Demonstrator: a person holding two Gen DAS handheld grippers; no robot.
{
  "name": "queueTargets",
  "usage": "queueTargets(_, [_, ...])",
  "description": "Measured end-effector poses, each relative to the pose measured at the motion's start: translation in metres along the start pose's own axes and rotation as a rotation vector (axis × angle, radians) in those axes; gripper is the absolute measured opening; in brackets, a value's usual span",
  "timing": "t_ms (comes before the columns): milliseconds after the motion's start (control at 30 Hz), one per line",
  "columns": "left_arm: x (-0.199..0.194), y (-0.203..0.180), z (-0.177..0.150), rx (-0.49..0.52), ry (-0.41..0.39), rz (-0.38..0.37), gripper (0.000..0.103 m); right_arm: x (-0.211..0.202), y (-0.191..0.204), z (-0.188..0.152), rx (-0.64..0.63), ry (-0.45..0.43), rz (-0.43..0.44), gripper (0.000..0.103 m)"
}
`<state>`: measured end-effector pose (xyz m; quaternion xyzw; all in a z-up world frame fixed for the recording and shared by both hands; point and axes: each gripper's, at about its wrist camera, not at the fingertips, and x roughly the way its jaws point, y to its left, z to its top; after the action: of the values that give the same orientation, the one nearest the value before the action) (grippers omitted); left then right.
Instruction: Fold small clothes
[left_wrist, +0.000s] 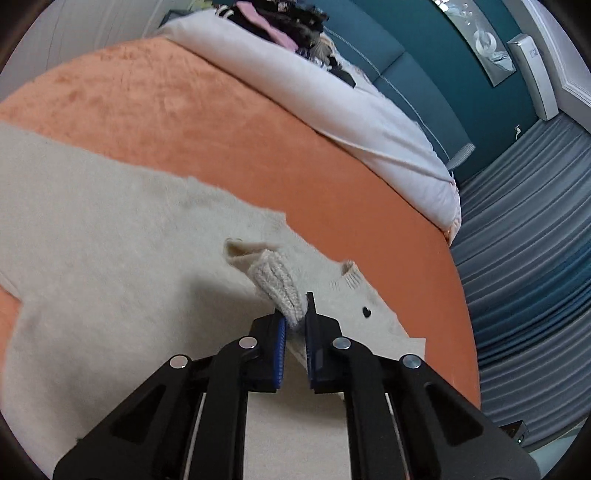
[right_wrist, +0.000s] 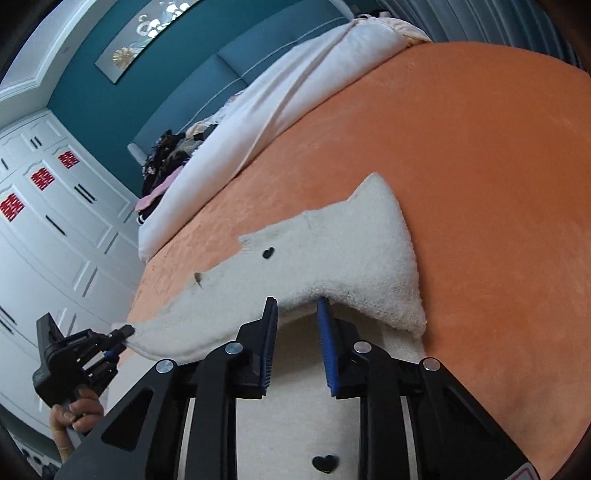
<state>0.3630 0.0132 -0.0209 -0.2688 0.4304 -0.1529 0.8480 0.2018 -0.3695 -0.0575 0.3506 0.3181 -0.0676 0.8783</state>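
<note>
1. Left wrist view: the cream sweater (left_wrist: 110, 229) lay spread flat on the orange bedspread (left_wrist: 229, 122), reaching from the left edge of the view to the bed's right side.
2. The left hand-held gripper (left_wrist: 295, 325) was closed down on the ribbed cuff (left_wrist: 275, 282) of a sleeve, its blue pads (left_wrist: 281, 354) pinching the knit so that the cuff stood up off the body of the garment (the sleeve rose at a tilt from the fabric below).
3. A small black heart (left_wrist: 366, 312) sat on the sweater just right of the pinched cuff, near the ribbed neckline (left_wrist: 351, 277).
4. Beyond the bedspread lay a white folded duvet (left_wrist: 332, 92), a heap of dark and pink clothes (left_wrist: 280, 22) at the head of the bed, and a teal headboard (left_wrist: 406, 55).
5. Right wrist view: the right hand-held gripper (right_wrist: 297, 306) stood with its two fingers apart, the raised edge of the cream sweater (right_wrist: 332, 251) between their tips; whether the pads actually touched the cloth could not be told.
6. The folded-over part of the garment hung lifted above the lower layer, on which a second black heart (right_wrist: 325, 463) showed.
7. At the lower left the left hand-held gripper (right_wrist: 123, 334) nipped the far corner of the same fold, held by the person's hand (right_wrist: 75, 415).
8. White wardrobe doors (right_wrist: 55, 229) stood behind (red paper cut-outs on the panels).
</note>
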Motion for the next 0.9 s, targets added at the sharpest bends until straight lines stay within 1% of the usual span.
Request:
queueTargets(33, [-0.005,0.007,0.002,0.021,-0.014,0.036,0.008,0.009,-0.001,-0.003,-0.013,0.022,-0.021,0.020])
queueTargets(100, [0.004,0.026,-0.001,0.058,0.000,0.137,0.008,0.036,-0.013,-0.013,0.000,0.107,-0.074,0.020])
queueTargets(133, [0.019,0.042,-0.007,0.053,0.050,0.175,0.008,0.048,-0.021,-0.019,0.021,0.152,-0.109,0.014])
queueTargets(167, [0.029,0.054,-0.013,0.038,0.088,0.205,0.008,0.051,-0.026,-0.023,0.034,0.159,-0.116,0.008])
queueTargets(200, [0.038,0.065,-0.020,0.022,0.118,0.231,0.008,0.045,-0.024,-0.023,0.033,0.137,-0.119,0.006])
queueTargets(233, [0.042,0.074,-0.027,0.015,0.130,0.237,0.009,0.033,-0.018,-0.021,0.026,0.095,-0.112,0.006])
queueTargets(267, [0.042,0.078,-0.032,0.018,0.123,0.232,0.009,0.021,-0.011,-0.018,0.013,0.051,-0.097,0.006])
queueTargets(300, [0.041,0.079,-0.035,0.026,0.109,0.227,0.009,0.013,-0.004,-0.016,-0.009,0.022,-0.089,0.006])
queueTargets(333, [0.041,0.078,-0.037,0.039,0.101,0.233,0.009,0.011,0.001,-0.014,-0.035,0.014,-0.090,0.006])
queueTargets(367, [0.042,0.077,-0.037,0.044,0.099,0.238,0.009,0.017,0.004,-0.012,-0.066,0.032,-0.105,0.006])
queueTargets(433, [0.045,0.075,-0.036,0.035,0.097,0.244,0.010,0.048,-0.006,-0.015,-0.089,0.137,-0.182,0.006])
queueTargets(467, [0.045,0.075,-0.034,0.030,0.097,0.243,0.011,0.068,-0.017,-0.021,-0.089,0.207,-0.231,0.000])
queueTargets(500, [0.041,0.076,-0.036,0.025,0.097,0.237,0.011,0.072,-0.022,-0.025,-0.085,0.190,-0.212,0.000])
queueTargets(533, [0.038,0.078,-0.033,0.011,0.096,0.220,0.012,0.067,-0.019,-0.024,-0.084,0.173,-0.215,0.000])
queueTargets(567, [0.032,0.082,-0.029,-0.009,0.087,0.194,0.014,0.060,-0.010,-0.022,-0.096,0.166,-0.240,0.001])
queueTargets(600, [0.024,0.085,-0.026,-0.030,0.069,0.171,0.021,0.053,0.001,-0.022,-0.115,0.151,-0.257,0.004])
queueTargets(633, [0.004,0.095,-0.023,-0.060,0.031,0.152,0.035,0.041,0.014,-0.026,-0.155,0.121,-0.261,0.011])
queueTargets(667, [-0.014,0.106,-0.020,-0.090,-0.013,0.149,0.046,0.032,0.026,-0.033,-0.196,0.104,-0.259,0.015])
queueTargets(700, [-0.033,0.120,-0.015,-0.121,-0.060,0.161,0.068,0.025,0.035,-0.039,-0.231,0.101,-0.257,0.018])
queueTargets(733, [-0.056,0.140,-0.008,-0.158,-0.119,0.198,0.079,0.020,0.045,-0.049,-0.268,0.102,-0.251,0.023])
queueTargets(767, [-0.077,0.161,-0.001,-0.192,-0.170,0.238,0.082,0.015,0.053,-0.063,-0.309,0.101,-0.244,0.027])
queueTargets(800, [-0.099,0.189,0.009,-0.235,-0.218,0.287,0.086,0.012,0.059,-0.074,-0.346,0.102,-0.237,0.036])
queueTargets(833, [-0.116,0.217,0.018,-0.279,-0.248,0.341,0.089,0.010,0.065,-0.091,-0.395,0.105,-0.234,0.044])
queueTargets(900, [-0.144,0.271,0.035,-0.380,-0.291,0.415,0.089,0.012,0.073,-0.113,-0.458,0.120,-0.245,0.048])
